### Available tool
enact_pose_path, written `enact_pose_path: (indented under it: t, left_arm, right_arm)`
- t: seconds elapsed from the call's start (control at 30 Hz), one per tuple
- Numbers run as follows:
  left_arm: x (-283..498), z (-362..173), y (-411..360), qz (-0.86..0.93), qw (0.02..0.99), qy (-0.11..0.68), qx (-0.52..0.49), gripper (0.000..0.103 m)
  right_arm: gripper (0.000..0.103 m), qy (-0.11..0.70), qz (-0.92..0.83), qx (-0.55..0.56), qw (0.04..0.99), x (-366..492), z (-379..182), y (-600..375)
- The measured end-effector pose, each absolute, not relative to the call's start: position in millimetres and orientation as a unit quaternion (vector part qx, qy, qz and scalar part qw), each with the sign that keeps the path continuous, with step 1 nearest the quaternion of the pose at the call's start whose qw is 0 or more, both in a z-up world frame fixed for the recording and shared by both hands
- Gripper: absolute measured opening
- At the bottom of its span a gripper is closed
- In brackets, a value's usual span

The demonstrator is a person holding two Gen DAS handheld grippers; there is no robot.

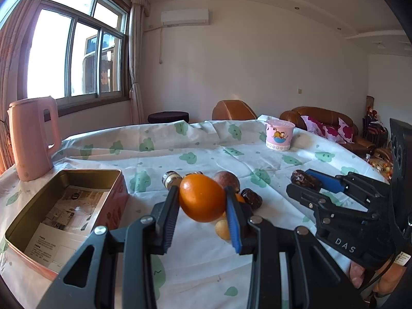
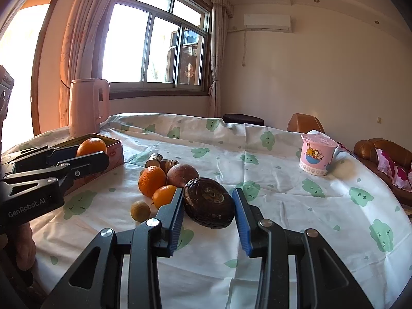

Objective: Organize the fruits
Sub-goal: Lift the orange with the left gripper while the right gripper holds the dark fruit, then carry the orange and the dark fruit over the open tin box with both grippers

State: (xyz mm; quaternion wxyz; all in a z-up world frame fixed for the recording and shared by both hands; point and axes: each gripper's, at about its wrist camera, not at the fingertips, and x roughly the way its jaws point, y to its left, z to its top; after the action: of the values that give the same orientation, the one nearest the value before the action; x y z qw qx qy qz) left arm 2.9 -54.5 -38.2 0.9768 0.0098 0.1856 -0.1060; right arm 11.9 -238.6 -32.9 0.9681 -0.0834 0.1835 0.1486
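Observation:
My left gripper [image 1: 202, 193] is shut on a smooth orange [image 1: 198, 200] and holds it above the cloth. From the right wrist view that orange [image 2: 90, 145] hangs at the near end of an open pink-sided tin box [image 2: 114, 146]. My right gripper [image 2: 208, 194] is shut on a dark brown wrinkled fruit [image 2: 209, 203], lifted off the table. On the cloth lies a pile: an orange [image 2: 152, 181], a small orange [image 2: 163, 196], a reddish-brown round fruit [image 2: 182, 175], a small yellowish fruit [image 2: 140, 211] and a dark date [image 1: 252, 198].
The tin box [image 1: 31, 221] has printed paper on its bottom. A pink kettle [image 1: 33, 136] stands behind it by the window. A pink cartoon cup [image 1: 280, 134] sits far right on the white tablecloth [image 1: 195, 152]. Two small striped items [image 2: 161, 161] lie behind the pile. A brown sofa is beyond the table.

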Motion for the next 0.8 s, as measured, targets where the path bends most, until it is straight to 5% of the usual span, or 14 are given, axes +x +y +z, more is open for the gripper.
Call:
enact_pose_path:
  t: [0.8]
  left_arm:
    - [1.6,-22.2,18.0,-0.017,0.978,0.206,-0.018,0.036]
  right_arm:
    - [0.039,0.177,0.226,-0.126,0.95,24.5,12.2,-159.5]
